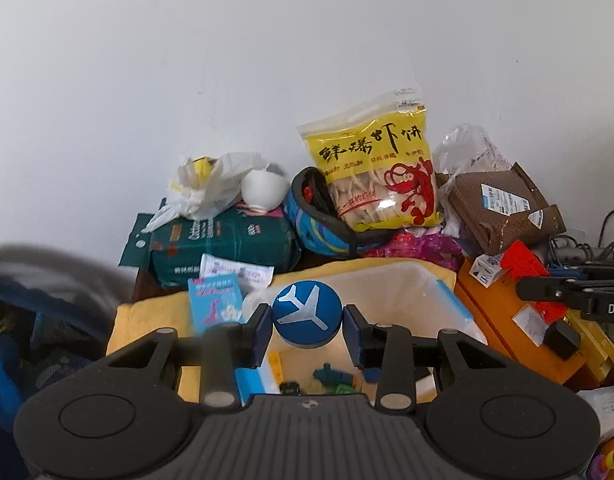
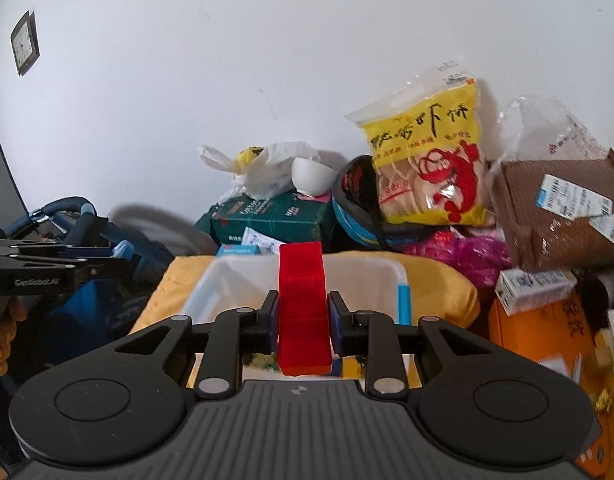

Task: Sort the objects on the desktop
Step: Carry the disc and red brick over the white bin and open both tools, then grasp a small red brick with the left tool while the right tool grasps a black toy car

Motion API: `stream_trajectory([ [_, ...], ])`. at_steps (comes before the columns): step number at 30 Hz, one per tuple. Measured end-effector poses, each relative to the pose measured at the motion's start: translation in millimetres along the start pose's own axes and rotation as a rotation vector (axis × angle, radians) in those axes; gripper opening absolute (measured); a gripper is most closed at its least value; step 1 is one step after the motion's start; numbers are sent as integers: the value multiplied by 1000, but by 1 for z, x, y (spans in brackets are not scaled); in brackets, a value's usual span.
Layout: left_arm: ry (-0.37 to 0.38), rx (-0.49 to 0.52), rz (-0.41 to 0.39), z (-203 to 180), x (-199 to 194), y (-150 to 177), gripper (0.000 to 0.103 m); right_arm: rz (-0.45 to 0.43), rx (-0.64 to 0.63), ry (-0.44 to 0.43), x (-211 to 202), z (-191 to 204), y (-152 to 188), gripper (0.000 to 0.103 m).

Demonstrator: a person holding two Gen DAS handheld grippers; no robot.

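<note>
My left gripper (image 1: 307,326) is shut on a round blue disc with a white airplane mark (image 1: 307,312) and holds it above a white bin (image 1: 427,304) with blue handles. Small green toys (image 1: 333,378) lie in the bin's bottom. My right gripper (image 2: 301,318) is shut on a red translucent block (image 2: 303,312), upright, above the same white bin (image 2: 235,280). The left gripper also shows at the left edge of the right wrist view (image 2: 119,254).
Behind the bin a cluttered pile lines the white wall: a green tissue pack (image 1: 227,240), white bowl (image 1: 265,190), yellow shrimp-cracker bag (image 1: 371,172), blue helmet (image 1: 319,228), brown parcel (image 1: 503,208). An orange box (image 2: 547,328) is at the right. A yellow cloth (image 2: 439,280) lies under the bin.
</note>
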State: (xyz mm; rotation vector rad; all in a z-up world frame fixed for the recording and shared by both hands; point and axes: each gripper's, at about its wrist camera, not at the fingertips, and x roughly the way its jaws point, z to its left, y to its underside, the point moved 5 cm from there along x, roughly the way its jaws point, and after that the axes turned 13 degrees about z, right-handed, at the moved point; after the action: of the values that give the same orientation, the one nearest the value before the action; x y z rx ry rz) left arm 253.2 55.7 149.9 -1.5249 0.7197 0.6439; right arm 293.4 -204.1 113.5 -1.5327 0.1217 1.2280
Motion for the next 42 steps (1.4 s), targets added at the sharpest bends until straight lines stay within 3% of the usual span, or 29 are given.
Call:
stream_trajectory([
  [8, -1, 47, 53, -9, 23, -32, 42, 42, -12, 26, 21, -1, -28, 28],
  [19, -37, 35, 132, -5, 59, -37, 43, 142, 5, 67, 65, -12, -33, 28],
  [21, -85, 47, 139, -4, 68, -35, 63, 149, 10, 86, 72, -14, -33, 35],
  [22, -113, 43, 144, -2, 72, -32, 80, 147, 17, 91, 74, -16, -33, 53],
  [23, -127, 36, 140, 0, 75, -30, 81, 137, 23, 91, 75, -17, -32, 62],
  [27, -104, 15, 153, 12, 79, -13, 81, 119, 35, 82, 73, -19, -25, 62],
  [34, -83, 11, 91, 25, 55, 47, 81, 124, -15, 33, 58, -1, 32, 62],
  [42, -52, 56, 175, 16, 60, 173, 80, 242, -86, -3, 65, 57, 168, 60],
])
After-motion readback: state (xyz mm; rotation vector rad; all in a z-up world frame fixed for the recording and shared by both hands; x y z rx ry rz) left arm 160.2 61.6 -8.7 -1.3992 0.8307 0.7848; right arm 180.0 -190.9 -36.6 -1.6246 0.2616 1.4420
